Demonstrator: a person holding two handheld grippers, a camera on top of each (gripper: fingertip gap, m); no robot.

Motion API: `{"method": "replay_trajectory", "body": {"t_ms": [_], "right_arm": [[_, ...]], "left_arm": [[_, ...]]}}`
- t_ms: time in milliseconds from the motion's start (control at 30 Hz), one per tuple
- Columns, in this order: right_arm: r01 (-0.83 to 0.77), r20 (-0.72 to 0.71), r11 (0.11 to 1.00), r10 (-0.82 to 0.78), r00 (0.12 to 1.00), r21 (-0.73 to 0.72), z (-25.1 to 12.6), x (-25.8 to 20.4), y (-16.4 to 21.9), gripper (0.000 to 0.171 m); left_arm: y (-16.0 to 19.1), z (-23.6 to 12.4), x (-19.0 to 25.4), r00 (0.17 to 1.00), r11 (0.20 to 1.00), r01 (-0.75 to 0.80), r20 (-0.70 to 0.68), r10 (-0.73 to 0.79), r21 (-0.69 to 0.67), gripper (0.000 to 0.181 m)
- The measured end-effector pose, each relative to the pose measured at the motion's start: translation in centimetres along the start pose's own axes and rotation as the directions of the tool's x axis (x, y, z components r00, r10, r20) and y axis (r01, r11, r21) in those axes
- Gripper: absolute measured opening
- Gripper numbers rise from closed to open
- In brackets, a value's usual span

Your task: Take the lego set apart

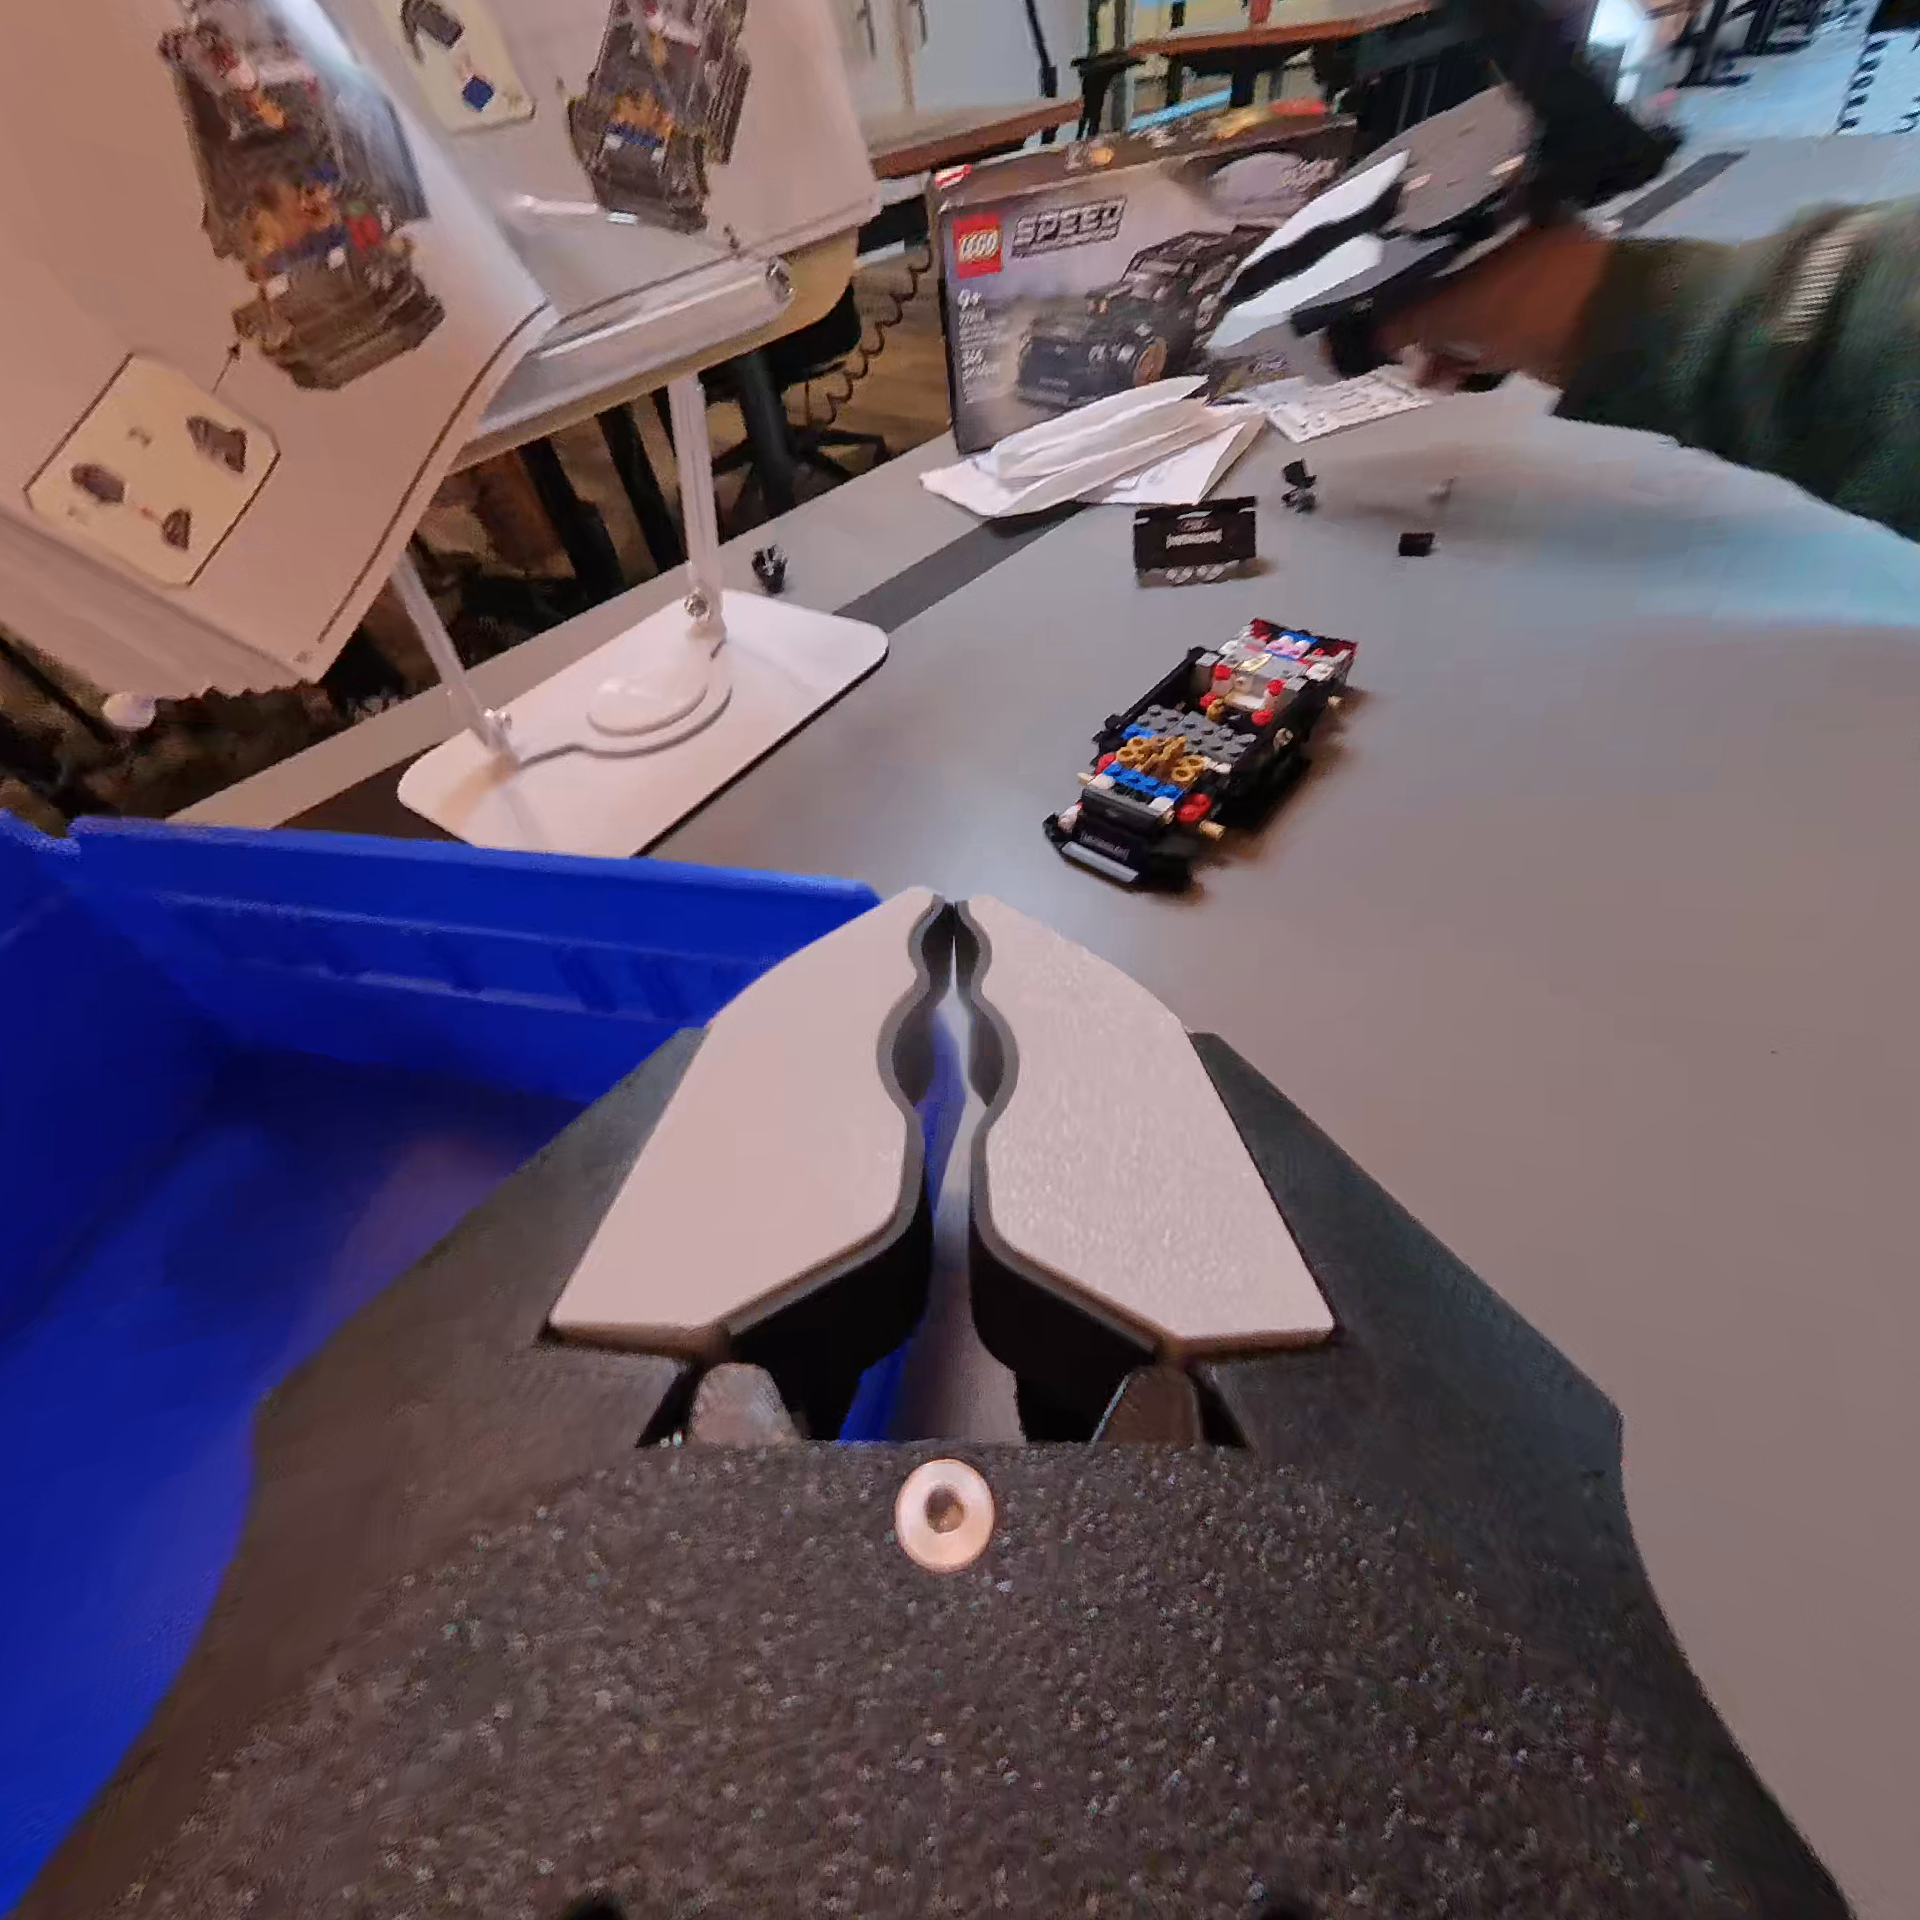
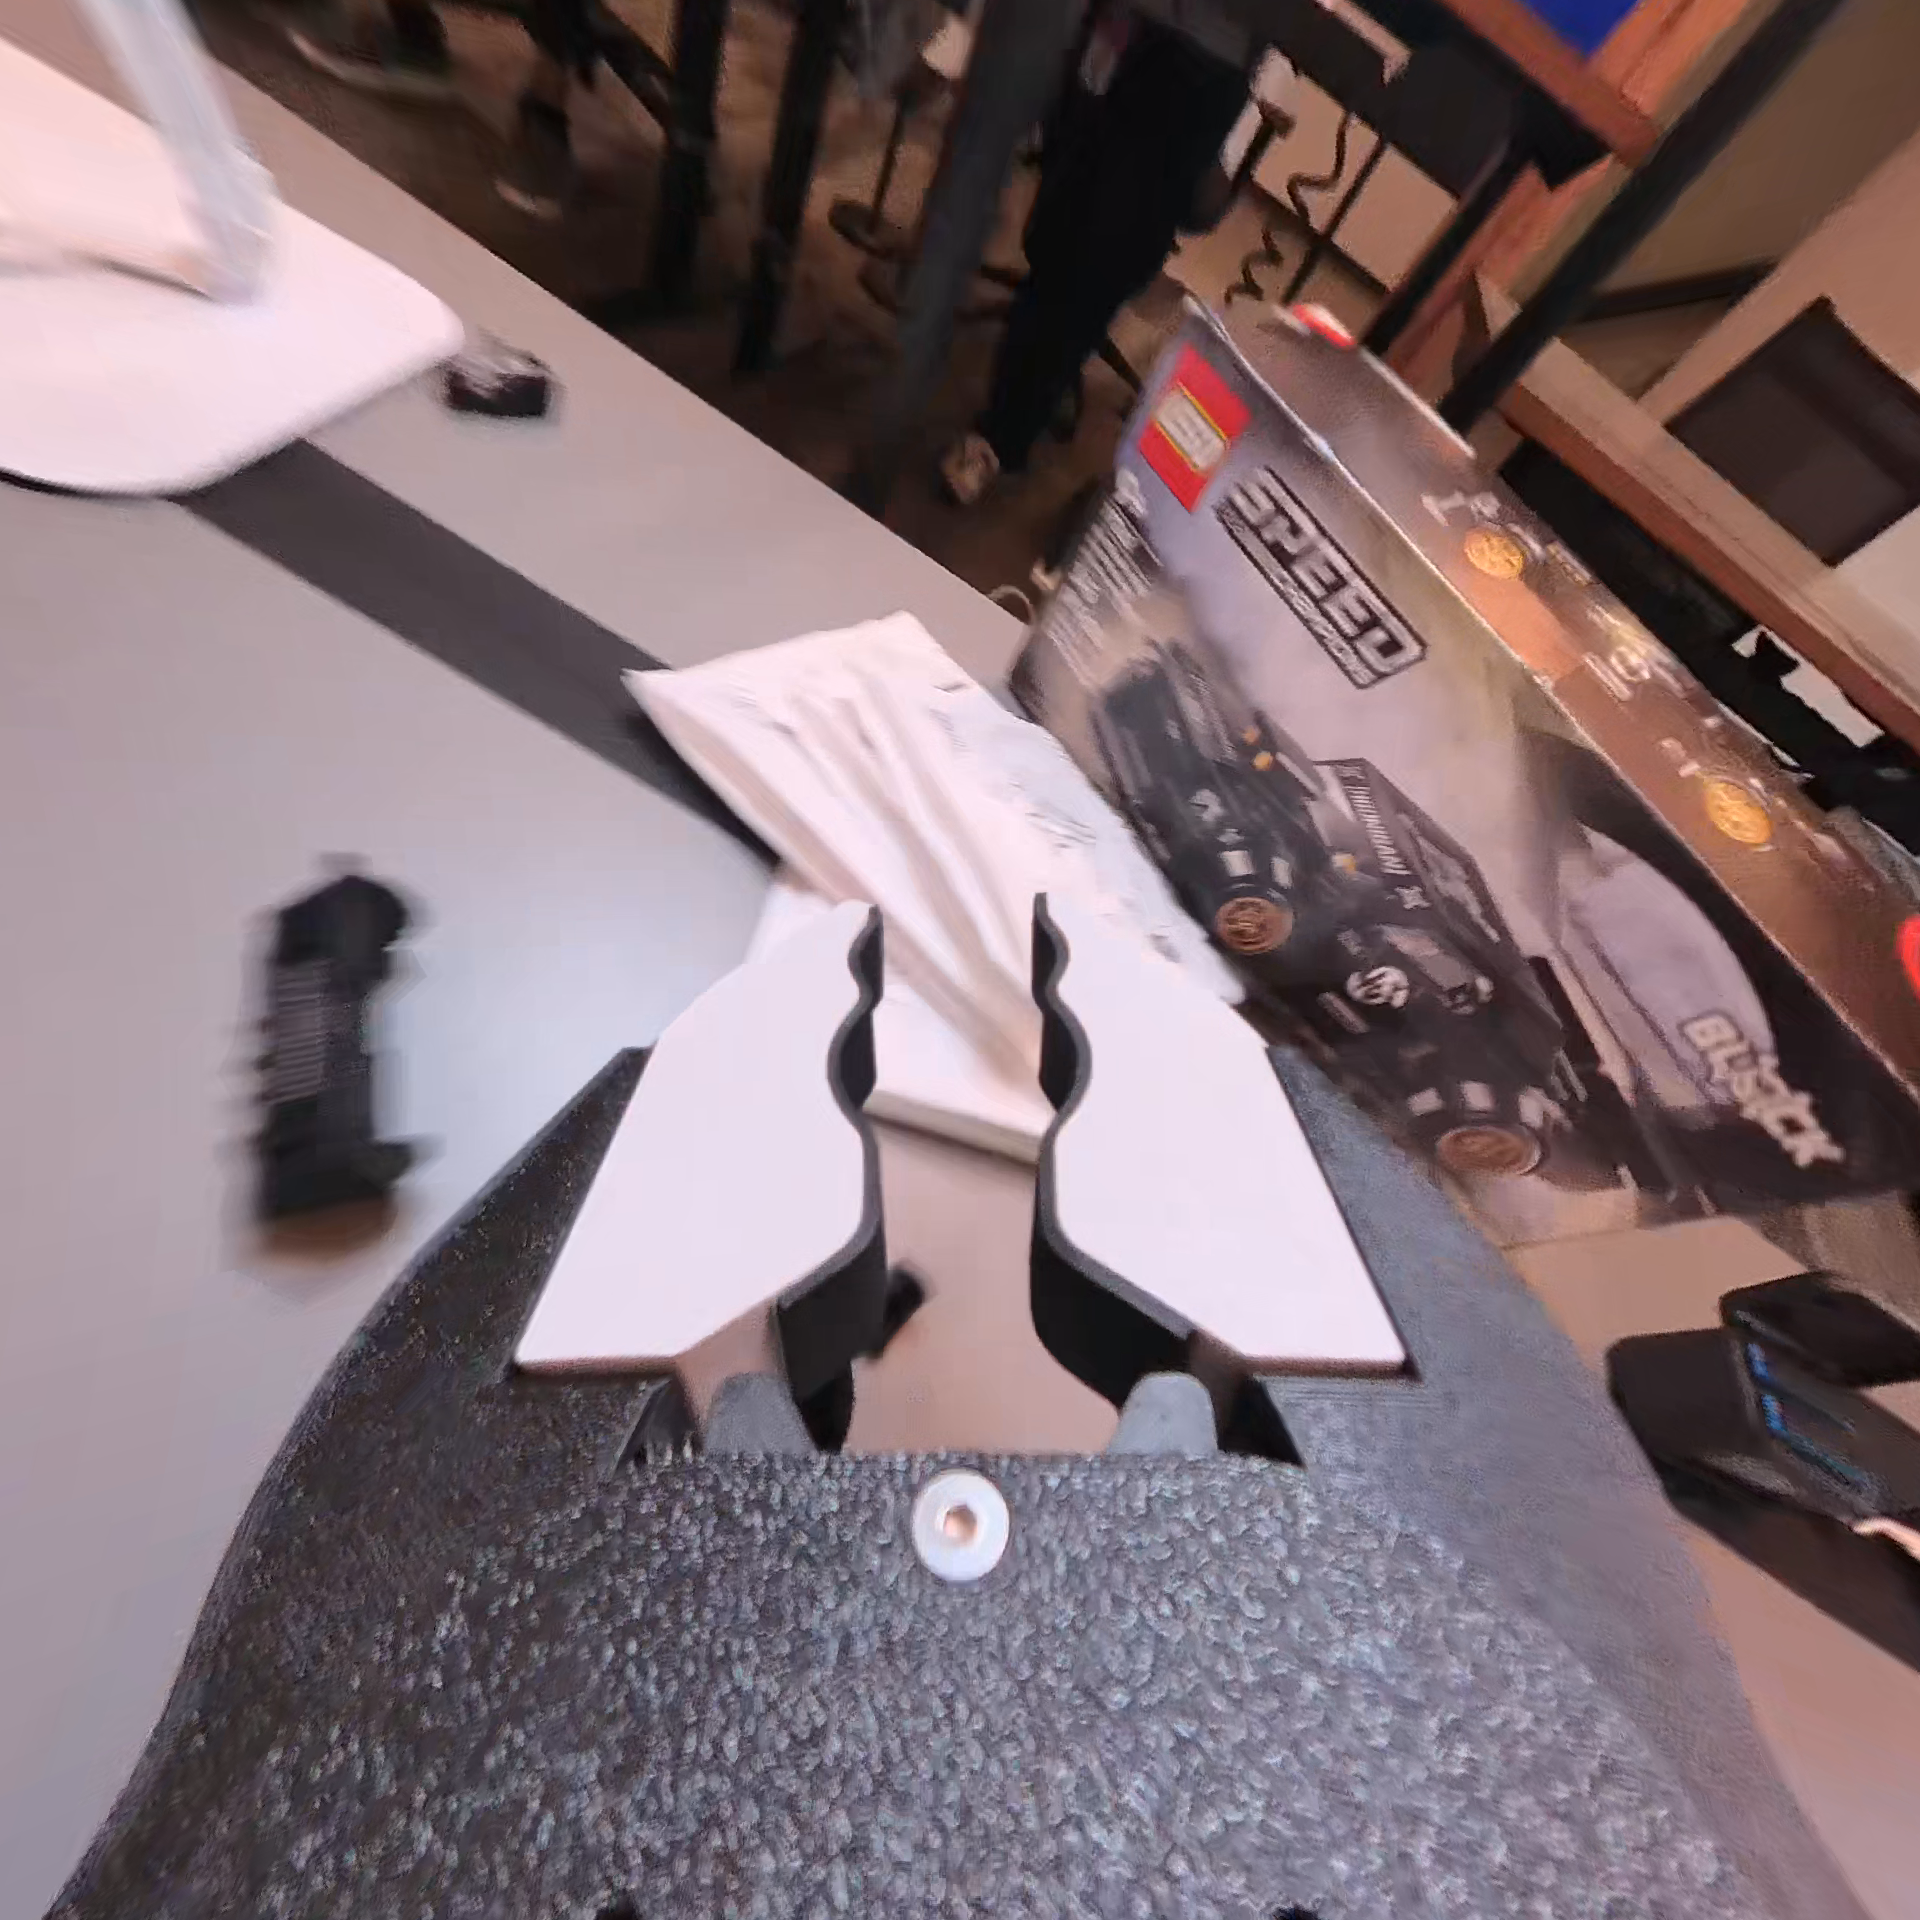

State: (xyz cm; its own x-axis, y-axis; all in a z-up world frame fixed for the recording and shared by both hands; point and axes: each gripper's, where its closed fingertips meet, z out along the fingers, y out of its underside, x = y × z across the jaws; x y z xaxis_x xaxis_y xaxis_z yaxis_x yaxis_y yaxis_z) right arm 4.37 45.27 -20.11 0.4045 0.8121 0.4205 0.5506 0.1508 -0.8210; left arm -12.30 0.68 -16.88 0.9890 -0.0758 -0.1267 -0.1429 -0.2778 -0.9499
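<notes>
Left wrist view: my left gripper (image 1: 952, 914) hangs over the blue bin's (image 1: 343, 935) rim, fingers pressed together, holding nothing. The car (image 1: 1205, 750) sits mid-counter (image 1: 1558, 1039), roof off. Right wrist view: my right gripper (image 2: 954, 920) has its fingers narrowly apart, empty, above the papers (image 2: 894, 748) beside the box (image 2: 1403, 810); a black piece (image 2: 322, 1039) lies left, blurred.

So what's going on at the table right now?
A person is taking apart a lego car with two handheld grippers. Neither grips anything: the left gripper is shut, empty, at the blue bin; the right gripper is open, near the set's box and paper bags. The car sits partly stripped on the table, a few loose black pieces beyond it.
</notes>
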Motion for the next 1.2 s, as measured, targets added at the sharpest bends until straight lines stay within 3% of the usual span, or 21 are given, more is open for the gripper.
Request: {"method": "replay_trajectory", "body": {"t_ms": [167, 233, 467, 733, 833, 933, 1033, 1133, 1200], "right_arm": [[0.123, 0.02, 0.985, -0.121, 0.992, -0.12, 6.0, 1.9, 2.8, 0.027], [0.159, 0.02, 0.98, -0.158, 0.987, -0.12, 6.4, 1.7, 3.1, 0.014], [0.36, -0.083, 0.927, -0.369, 0.926, -0.109, 5.2, 0.8, 3.4, 0.001], [0.684, -0.327, 0.724, -0.67, 0.666, -0.09, -1.5, -1.7, 1.4, 0.0], [0.722, -0.342, 0.692, -0.68, 0.649, -0.007, -5.9, -5.0, 0.0, 0.0], [0.723, -0.288, 0.677, -0.671, 0.683, 0.137, -11.2, -10.7, -1.9, 0.0], [0.708, -0.225, 0.644, -0.673, 0.704, 0.289, -16.3, -17.0, -3.7, 0.0], [0.677, -0.179, 0.615, -0.673, 0.718, 0.404, -20.0, -21.8, -4.9, 0.0], [0.671, -0.166, 0.589, -0.684, 0.711, 0.45, -21.5, -24.0, -5.1, 0.0]], "left_arm": [[0.2, 0.8, 1.2, 0.997, 0.997, -0.078, -0.012, 0.078, -0.003, 0.0], [0.7, 1.1, 1.4, 0.996, 0.996, -0.09, -0.024, 0.09, -0.015, 0.0], [1.5, 2.3, 2.3, 0.995, 0.997, -0.07, -0.074, 0.067, -0.029, 0.0], [1.3, 3.0, 4.8, 0.985, 0.994, -0.11, -0.133, 0.107, -0.013, 0.0], [1.0, 3.4, 6.0, 0.982, 0.998, -0.069, -0.174, 0.068, 0.0, 0.0], [0.4, 4.1, 7.7, 0.964, 0.997, 0.071, -0.259, -0.065, 0.012, 0.013], [-0.3, 5.3, 9.4, 0.881, 0.953, 0.301, -0.374, -0.29, -0.029, 0.034], [-1.3, 6.4, 10.8, 0.694, 0.826, 0.552, -0.485, -0.532, -0.116, 0.048], [-2.1, 6.7, 11.3, 0.551, 0.724, 0.668, -0.542, -0.634, -0.169, 0.048]]}}
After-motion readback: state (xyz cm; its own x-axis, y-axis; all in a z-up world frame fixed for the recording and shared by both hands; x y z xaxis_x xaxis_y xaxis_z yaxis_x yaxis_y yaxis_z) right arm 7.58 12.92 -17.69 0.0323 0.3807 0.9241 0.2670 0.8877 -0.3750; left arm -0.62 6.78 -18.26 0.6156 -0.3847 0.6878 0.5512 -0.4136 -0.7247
